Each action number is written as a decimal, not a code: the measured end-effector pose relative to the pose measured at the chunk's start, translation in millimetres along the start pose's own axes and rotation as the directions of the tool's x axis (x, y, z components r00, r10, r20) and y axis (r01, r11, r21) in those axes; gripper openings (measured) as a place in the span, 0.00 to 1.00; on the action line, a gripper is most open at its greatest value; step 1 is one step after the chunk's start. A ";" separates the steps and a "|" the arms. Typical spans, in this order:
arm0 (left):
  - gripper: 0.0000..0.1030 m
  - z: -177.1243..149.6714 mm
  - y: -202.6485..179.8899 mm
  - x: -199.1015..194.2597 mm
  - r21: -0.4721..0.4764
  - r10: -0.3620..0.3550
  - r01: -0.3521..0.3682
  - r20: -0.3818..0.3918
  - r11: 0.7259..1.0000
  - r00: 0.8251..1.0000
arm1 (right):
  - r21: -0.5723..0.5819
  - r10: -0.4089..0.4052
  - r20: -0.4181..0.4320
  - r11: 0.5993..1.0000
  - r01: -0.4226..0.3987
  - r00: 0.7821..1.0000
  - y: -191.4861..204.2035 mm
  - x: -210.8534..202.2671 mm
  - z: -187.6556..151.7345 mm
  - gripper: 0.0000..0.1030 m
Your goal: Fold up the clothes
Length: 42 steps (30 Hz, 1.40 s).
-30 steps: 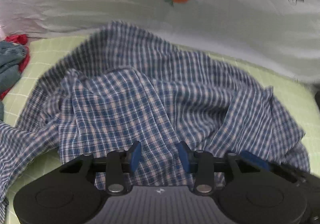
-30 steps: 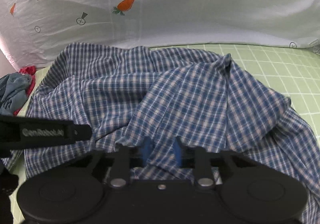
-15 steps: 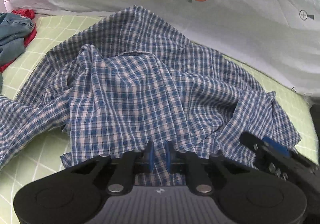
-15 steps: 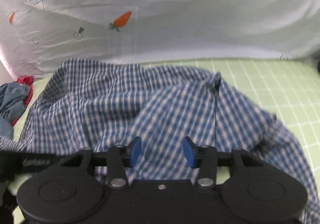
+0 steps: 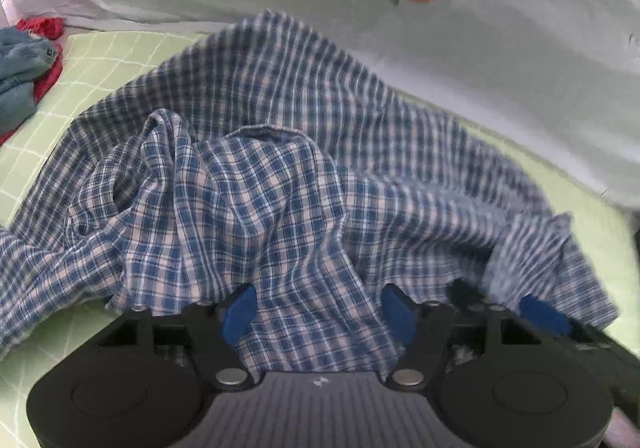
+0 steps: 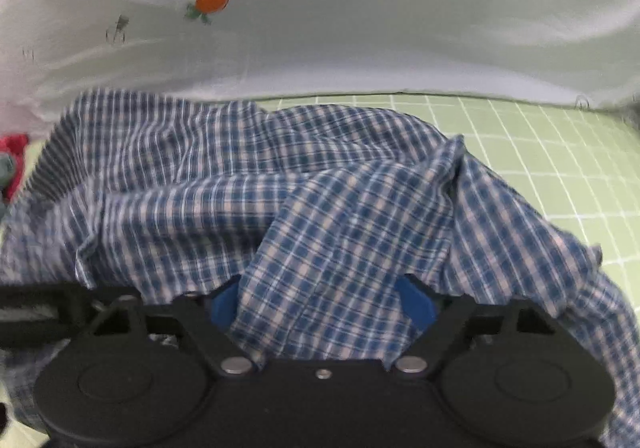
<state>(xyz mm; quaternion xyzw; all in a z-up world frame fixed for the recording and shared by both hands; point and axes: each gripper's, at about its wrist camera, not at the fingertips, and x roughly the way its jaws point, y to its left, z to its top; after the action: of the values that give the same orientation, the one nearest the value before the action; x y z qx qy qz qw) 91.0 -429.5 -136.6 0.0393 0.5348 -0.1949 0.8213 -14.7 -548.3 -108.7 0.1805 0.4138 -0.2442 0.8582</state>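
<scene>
Both grippers, left (image 5: 316, 312) and right (image 6: 322, 302), stand with jaws wide apart, the rumpled plaid shirt (image 5: 280, 188) bunched between each pair (hem nearest, lower centre of frame).

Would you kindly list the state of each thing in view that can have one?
plaid shirt: unfolded, crumpled in a heap on the green grid mat.
left gripper: open, cloth lying between its fingers.
right gripper: open, cloth draped between its fingers.
pile of clothes: bunched up at the mat's left edge.
</scene>
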 end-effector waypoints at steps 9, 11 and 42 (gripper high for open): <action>0.09 -18.0 29.1 -19.3 -0.039 0.029 -0.028 0.012 0.999 1.000 | 0.127 0.050 0.068 0.990 -0.058 0.996 -35.2 -51.9 -23.7 0.04; 0.05 -21.3 38.5 -36.6 -0.046 0.029 -0.028 0.039 0.999 0.999 | 0.134 0.044 0.087 0.989 -0.055 0.995 -43.9 -65.6 -26.2 0.02; 0.04 -115.9 122.9 -145.0 -0.170 -0.085 0.085 0.008 0.982 0.996 | 0.040 0.014 0.113 0.999 -0.018 0.994 -24.6 -113.8 -71.3 1.00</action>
<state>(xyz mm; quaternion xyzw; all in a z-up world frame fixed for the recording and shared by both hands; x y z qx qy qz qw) -15.6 -244.4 -74.0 -0.0539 0.5504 -0.1832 0.8127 -134.2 -501.2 -62.8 0.1872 0.3583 -0.2554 0.8783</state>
